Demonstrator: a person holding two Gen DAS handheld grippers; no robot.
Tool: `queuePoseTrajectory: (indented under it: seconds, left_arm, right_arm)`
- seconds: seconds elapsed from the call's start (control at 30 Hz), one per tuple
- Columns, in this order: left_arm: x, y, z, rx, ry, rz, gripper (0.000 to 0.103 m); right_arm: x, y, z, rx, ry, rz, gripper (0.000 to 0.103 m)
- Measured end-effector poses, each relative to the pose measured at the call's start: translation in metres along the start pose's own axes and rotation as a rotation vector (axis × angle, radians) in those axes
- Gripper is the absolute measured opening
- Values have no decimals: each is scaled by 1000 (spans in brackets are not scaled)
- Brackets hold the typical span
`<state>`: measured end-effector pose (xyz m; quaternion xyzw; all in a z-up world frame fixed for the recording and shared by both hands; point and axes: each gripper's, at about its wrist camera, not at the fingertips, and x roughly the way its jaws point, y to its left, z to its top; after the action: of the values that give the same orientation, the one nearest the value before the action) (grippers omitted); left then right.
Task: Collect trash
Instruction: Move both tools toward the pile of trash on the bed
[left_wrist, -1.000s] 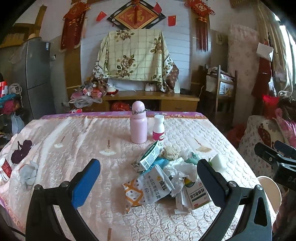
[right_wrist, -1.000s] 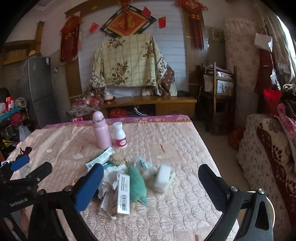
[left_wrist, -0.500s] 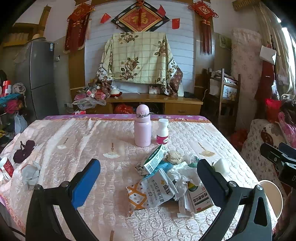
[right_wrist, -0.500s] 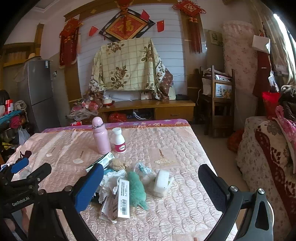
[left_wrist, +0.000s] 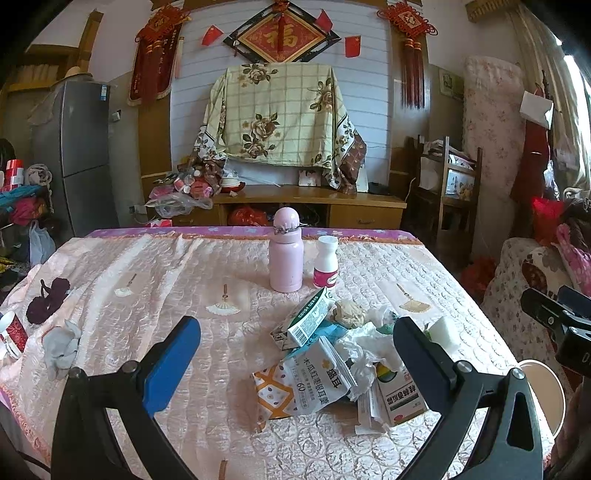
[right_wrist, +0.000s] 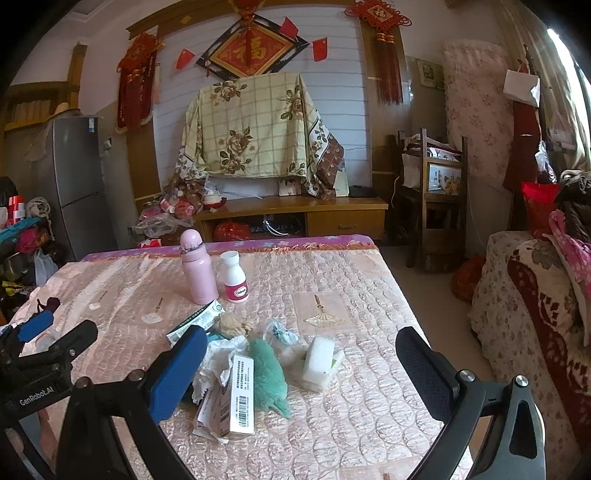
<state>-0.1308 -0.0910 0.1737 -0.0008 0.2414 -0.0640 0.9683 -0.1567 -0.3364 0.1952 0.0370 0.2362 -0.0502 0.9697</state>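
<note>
A heap of trash lies on the pink quilted table: a printed food bag (left_wrist: 306, 384), a green-and-white carton (left_wrist: 308, 319), crumpled white paper (left_wrist: 360, 350), a small medicine box (left_wrist: 400, 397), a brown paper wad (left_wrist: 347, 313). In the right wrist view the heap shows a white barcode box (right_wrist: 242, 393), a teal rag (right_wrist: 267, 373) and a white block (right_wrist: 319, 358). My left gripper (left_wrist: 295, 363) is open and empty, above the table's near edge by the heap. My right gripper (right_wrist: 299, 373) is open and empty, above the heap's right side.
A pink bottle (left_wrist: 285, 251) and a white pill bottle (left_wrist: 325, 263) stand behind the heap. A grey cloth (left_wrist: 61, 347) and a red cup (left_wrist: 13, 334) lie at the table's left edge. A round pale bin (left_wrist: 543, 391) sits right of the table.
Both grippers have drawn back and risen a little, so the trash heap sits slightly lower and farther in both views. Both stay open.
</note>
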Motion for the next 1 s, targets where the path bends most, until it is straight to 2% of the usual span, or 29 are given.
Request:
queuePoseTrajectory:
  seconds: [1.0]
  left_arm:
    - [5,4,-2,-5,-2,23,103]
  right_arm:
    - [3,4,-10,-27,24,-15,103]
